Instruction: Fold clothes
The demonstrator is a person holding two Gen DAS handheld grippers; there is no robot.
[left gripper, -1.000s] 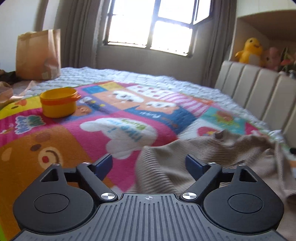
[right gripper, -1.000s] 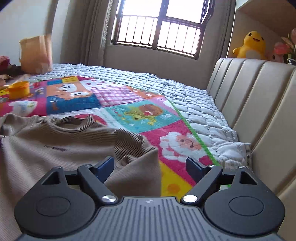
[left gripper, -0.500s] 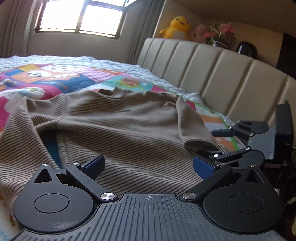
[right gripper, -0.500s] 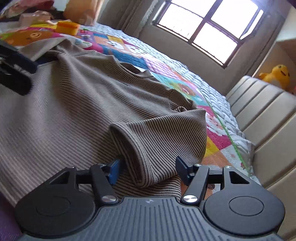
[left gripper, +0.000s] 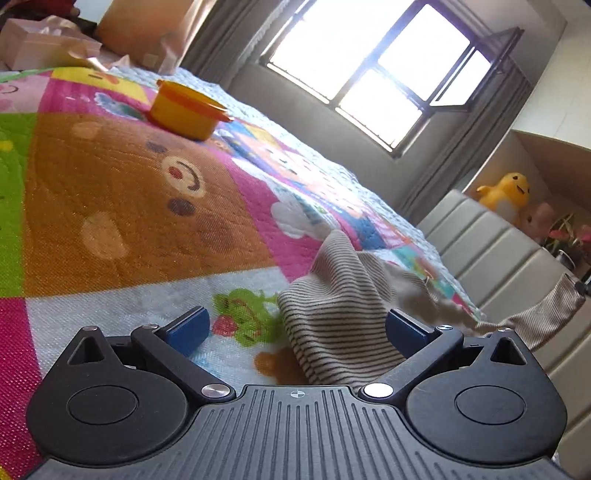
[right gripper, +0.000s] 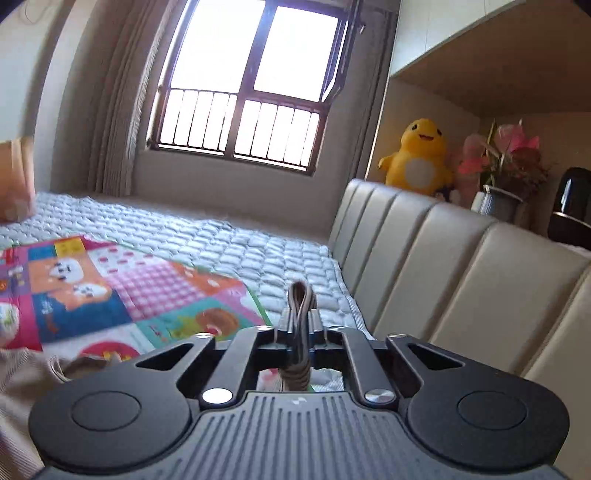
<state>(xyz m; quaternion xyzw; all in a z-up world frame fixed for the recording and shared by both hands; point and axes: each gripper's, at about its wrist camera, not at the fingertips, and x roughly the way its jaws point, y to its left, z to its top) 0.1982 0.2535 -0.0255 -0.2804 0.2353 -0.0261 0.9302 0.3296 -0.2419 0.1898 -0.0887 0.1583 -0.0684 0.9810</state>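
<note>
A beige striped sweater lies on the colourful play mat on the bed. In the left wrist view my left gripper is open, low over the mat, with a sweater sleeve end lying between its blue fingers. A far part of the sweater is lifted at the right. In the right wrist view my right gripper is shut on a pinched fold of the sweater, which sticks up between the fingers. More of the sweater lies at the lower left.
A yellow-orange plastic tub stands on the mat far left. A brown paper bag and boxes sit beyond it. The padded beige headboard runs along the right, with a yellow plush toy and flowers above. A window is behind.
My right gripper has shut on the sweater sleeve and lifted it off the bed. My left gripper has swung left and dropped to the other sleeve end, still open.
</note>
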